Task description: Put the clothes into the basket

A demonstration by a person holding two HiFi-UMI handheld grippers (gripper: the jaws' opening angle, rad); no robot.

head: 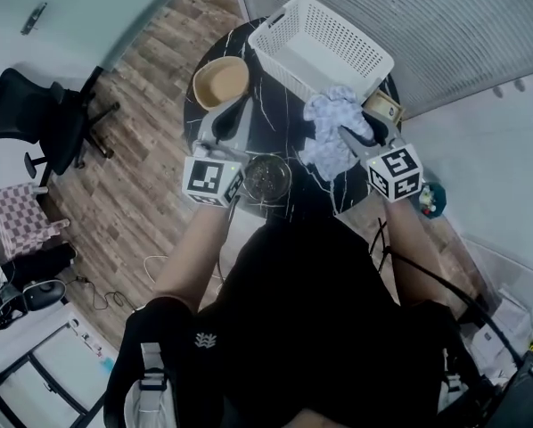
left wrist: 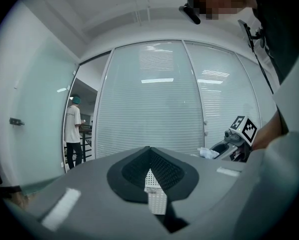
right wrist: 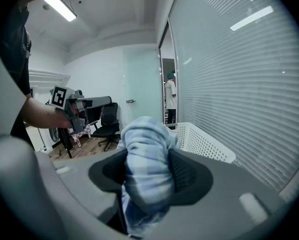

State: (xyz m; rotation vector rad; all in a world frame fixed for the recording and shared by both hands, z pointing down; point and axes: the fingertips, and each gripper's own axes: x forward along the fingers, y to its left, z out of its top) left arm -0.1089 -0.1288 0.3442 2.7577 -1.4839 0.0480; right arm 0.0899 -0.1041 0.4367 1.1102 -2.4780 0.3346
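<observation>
A white perforated basket [head: 265, 36] stands at the far side of the round black marble table [head: 265, 119]. My right gripper [head: 348, 135] is shut on a bunched pale blue and white cloth [head: 327, 125], held above the table just short of the basket's near corner. In the right gripper view the cloth [right wrist: 146, 151] bulges between the pads, with the basket [right wrist: 205, 142] behind it. My left gripper [head: 224, 119] hovers over the table's left part, jaws together and holding nothing. Through the left gripper [left wrist: 149, 155] a strip of the basket [left wrist: 156, 196] shows.
A tan bowl [head: 222, 80] sits left of the basket and a glass bowl [head: 266, 177] sits at the table's near edge. A small box [head: 383, 107] lies by the basket's right corner. An office chair [head: 44, 114] stands on the wooden floor at left. A person [left wrist: 73, 130] stands beyond the glass wall.
</observation>
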